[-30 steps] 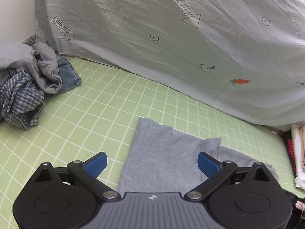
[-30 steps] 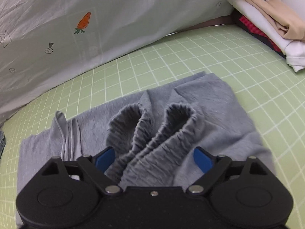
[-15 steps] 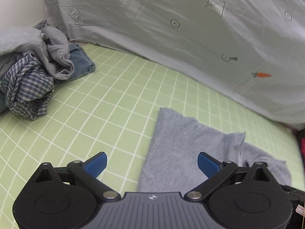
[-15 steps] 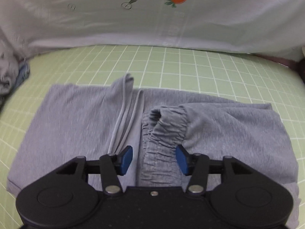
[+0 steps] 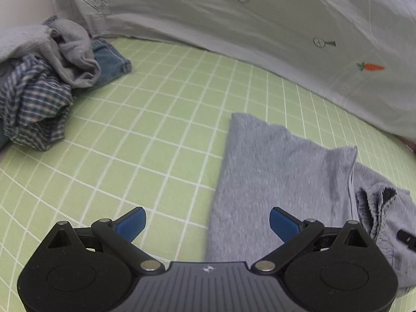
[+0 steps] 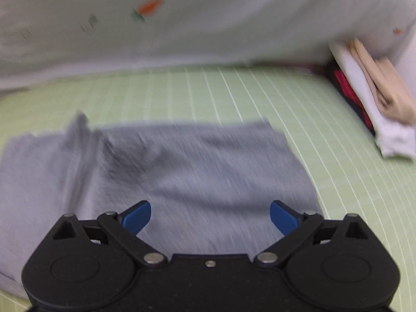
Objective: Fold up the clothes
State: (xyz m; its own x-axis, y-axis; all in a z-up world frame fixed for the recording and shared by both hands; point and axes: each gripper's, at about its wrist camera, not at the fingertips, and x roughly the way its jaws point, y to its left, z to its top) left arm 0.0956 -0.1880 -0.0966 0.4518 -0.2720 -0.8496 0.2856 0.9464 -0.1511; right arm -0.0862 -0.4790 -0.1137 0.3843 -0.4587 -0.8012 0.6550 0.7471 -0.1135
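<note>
Midway through a fold, grey sweatpants (image 5: 275,171) lie flat on the green grid-patterned bed sheet (image 5: 156,130), soft fleece doubled over with the gathered elastic waistband (image 5: 374,208) bunched at one side. Both the left gripper (image 5: 208,223) and right gripper (image 6: 210,215) hover above with jaws spread, holding nothing. Motion blur hides detail in the right view, but another fold seems left. Crumpled unfolded clothes (image 5: 39,83) wait beyond; a neat folded stack (image 6: 369,98) sits opposite, against a carrot-printed white cloth (image 5: 260,26).

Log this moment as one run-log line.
left tongs: open, empty | right tongs: open, empty | grey pants: lying partly folded on green grid sheet
</note>
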